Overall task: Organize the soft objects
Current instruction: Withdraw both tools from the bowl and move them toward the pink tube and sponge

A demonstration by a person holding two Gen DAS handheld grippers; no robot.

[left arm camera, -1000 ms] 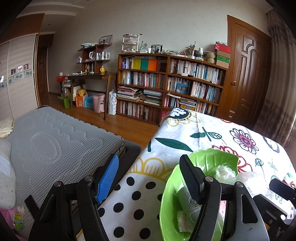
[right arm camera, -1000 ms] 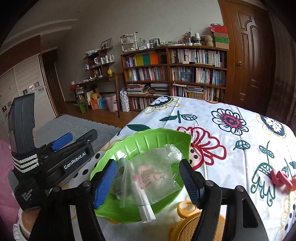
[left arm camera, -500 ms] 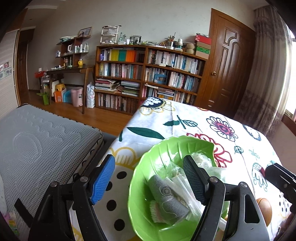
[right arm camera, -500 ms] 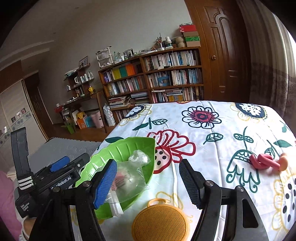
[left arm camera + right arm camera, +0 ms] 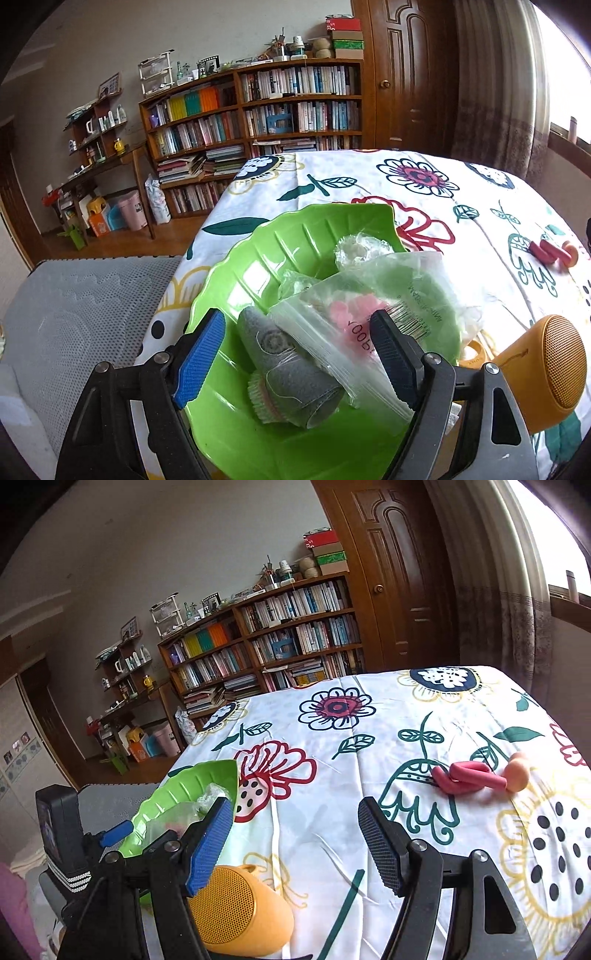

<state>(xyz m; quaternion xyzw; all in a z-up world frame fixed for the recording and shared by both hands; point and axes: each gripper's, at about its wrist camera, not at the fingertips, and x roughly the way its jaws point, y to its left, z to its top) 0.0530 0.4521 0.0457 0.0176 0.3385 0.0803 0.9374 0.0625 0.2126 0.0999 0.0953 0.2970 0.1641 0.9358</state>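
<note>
A: Item one, the left tool point(image 5: 295, 347). We log it wide open with nothing gripped, blue pad on one side and black pad on the other, hanging over the near part of the green bowl point(image 5: 258, 258).

B: Agreed. Item two, the bowl's contents. We count a rolled grey cloth point(image 5: 291, 373) with a pink frilled end, a clear zip bag point(image 5: 354, 321) holding pink pieces and lying partly across the cloth, and a crumpled clear plastic wad point(image 5: 360, 249) toward the bowl's far rim.

A: Position of the bowl?

B: At the left edge of the counter point(image 5: 369, 746), which carries a white flowered cloth. A grey mattress point(image 5: 74, 295) lies just beside that edge, lower down.

A: Item three, the right tool point(image 5: 295, 834). We enter it as spread wide and empty, held above bare cloth near the front edge.

B: Item four, a yellow round speaker point(image 5: 240, 915) with a mesh face, lying on its side at the front edge, just beside the bowl.

A: Item five, a pink soft toy point(image 5: 469, 775) with a peach ball end, lying toward the right edge, well apart from the bowl.

B: Background entry: a wooden bookcase point(image 5: 280, 646) against the far wall.
</note>
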